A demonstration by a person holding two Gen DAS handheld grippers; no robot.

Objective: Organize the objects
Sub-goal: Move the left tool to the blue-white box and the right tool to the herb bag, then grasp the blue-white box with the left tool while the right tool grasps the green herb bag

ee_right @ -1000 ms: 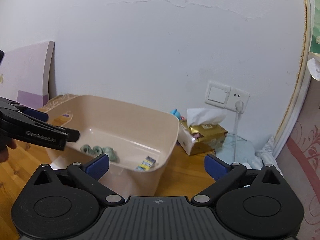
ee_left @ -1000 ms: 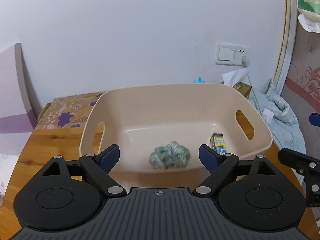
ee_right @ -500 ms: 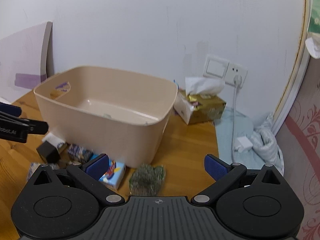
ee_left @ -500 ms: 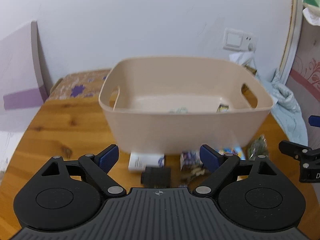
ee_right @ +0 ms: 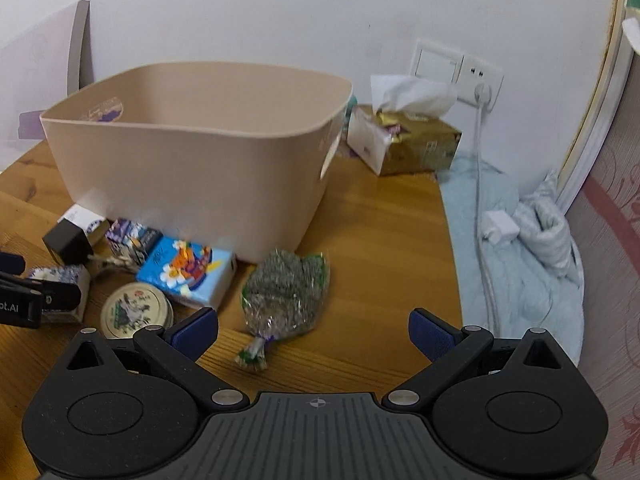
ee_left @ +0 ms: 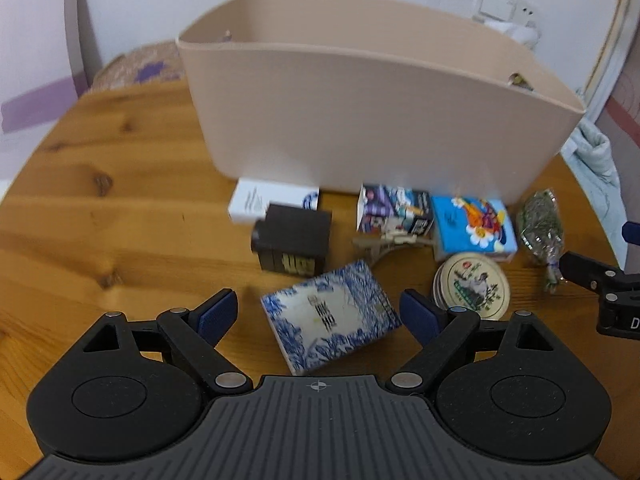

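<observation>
The blue-white box [ee_left: 330, 316] lies flat between the spread fingers of the left gripper [ee_left: 319, 316], its long axis skewed leftward. The right gripper [ee_right: 314, 334] gapes, holding nothing. The bin's [ee_left: 360, 120] inside is hidden.

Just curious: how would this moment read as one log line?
left gripper: open, over blue-and-white patterned box | right gripper: open, near dried herb bundle | beige plastic bin: behind

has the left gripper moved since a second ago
Yes. The left gripper has dropped and pulled back from above the beige bin; it now frames the blue-and-white box on the table.
</observation>
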